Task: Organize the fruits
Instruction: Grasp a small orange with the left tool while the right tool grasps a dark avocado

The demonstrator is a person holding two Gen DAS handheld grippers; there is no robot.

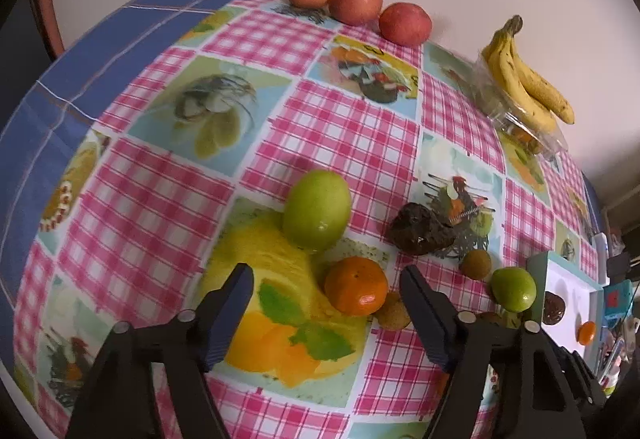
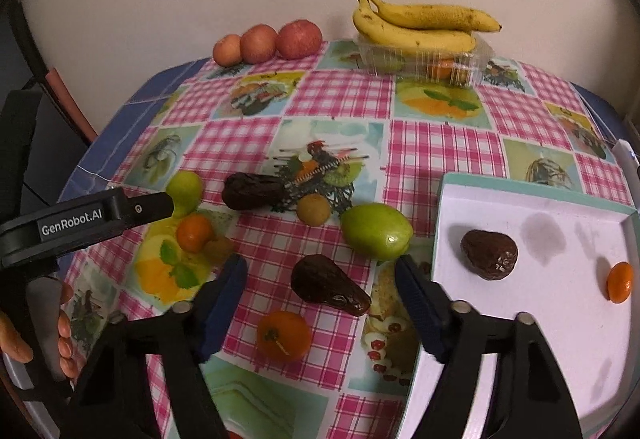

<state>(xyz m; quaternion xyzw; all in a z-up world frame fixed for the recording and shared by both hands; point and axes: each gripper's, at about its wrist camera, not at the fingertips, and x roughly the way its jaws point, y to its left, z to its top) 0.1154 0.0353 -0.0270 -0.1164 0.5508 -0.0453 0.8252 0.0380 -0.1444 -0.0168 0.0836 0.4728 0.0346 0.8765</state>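
Blue pads, left gripper [image 1: 326, 311]: I see the fingers spread wide, gripping nothing; an orange [image 1: 356, 291] lies between the tips, nearer the right pad, and I cannot tell whether it touches.
Left surroundings: a green fruit [image 1: 317, 210] sits just beyond the orange, a dark avocado [image 1: 422, 233] to its right, a small brown fruit [image 1: 475, 264] and a smaller green one [image 1: 513, 288] further right.
Right gripper [image 2: 320, 277]: my fingers stand wide apart, empty; a dark avocado [image 2: 328, 285] lies on the cloth between the tips, touching neither pad that I can see.
Right fingertip [image 2: 408, 271]: just beside a green fruit [image 2: 377, 231] and the tray [image 2: 532, 195] edge.
Tray: white inside, holding one avocado [image 2: 489, 254] and one small orange [image 2: 620, 282], well apart.
Cloth [image 2: 440, 143]: a loose orange [image 2: 283, 335] lies near my left fingertip.
Back edge: three apples [image 2: 268, 42] in a row; bananas [image 2: 420, 25] atop a clear box [image 2: 472, 59].
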